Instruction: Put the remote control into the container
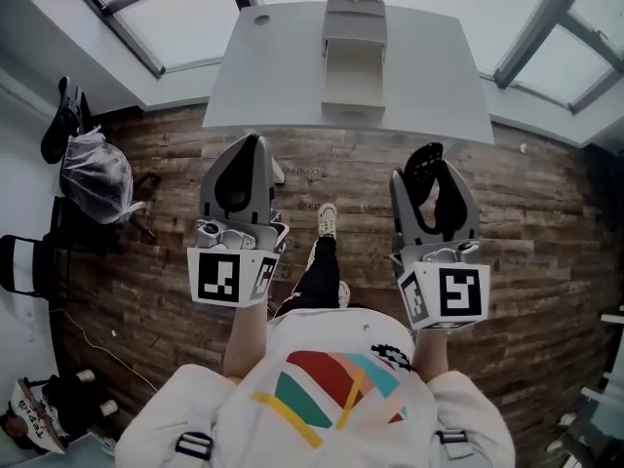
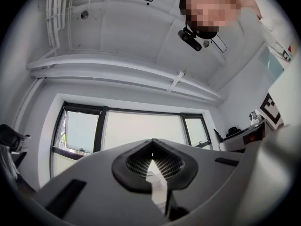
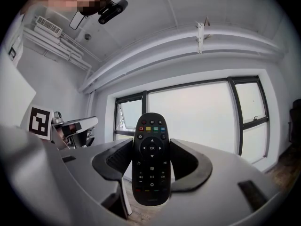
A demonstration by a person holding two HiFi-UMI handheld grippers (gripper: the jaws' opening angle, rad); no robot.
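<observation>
A black remote control (image 3: pixel 151 159) with coloured buttons stands upright between the jaws of my right gripper (image 3: pixel 151 152), which is shut on it. In the head view its dark end (image 1: pixel 423 167) sticks out past the right gripper (image 1: pixel 435 164), held over the wooden floor short of the table. The container (image 1: pixel 353 58), a pale grey open box with its lid folded back, sits at the middle of the white table (image 1: pixel 273 81). My left gripper (image 1: pixel 248 149) is held beside the right one, its jaws closed together with nothing between them (image 2: pixel 153 149). Both grippers tilt upward toward the windows.
A black chair and a filled plastic bag (image 1: pixel 95 175) stand on the floor at the left. The person's shoe (image 1: pixel 328 219) is on the wooden floor (image 1: pixel 546 222) between the grippers. Window frames run behind the table.
</observation>
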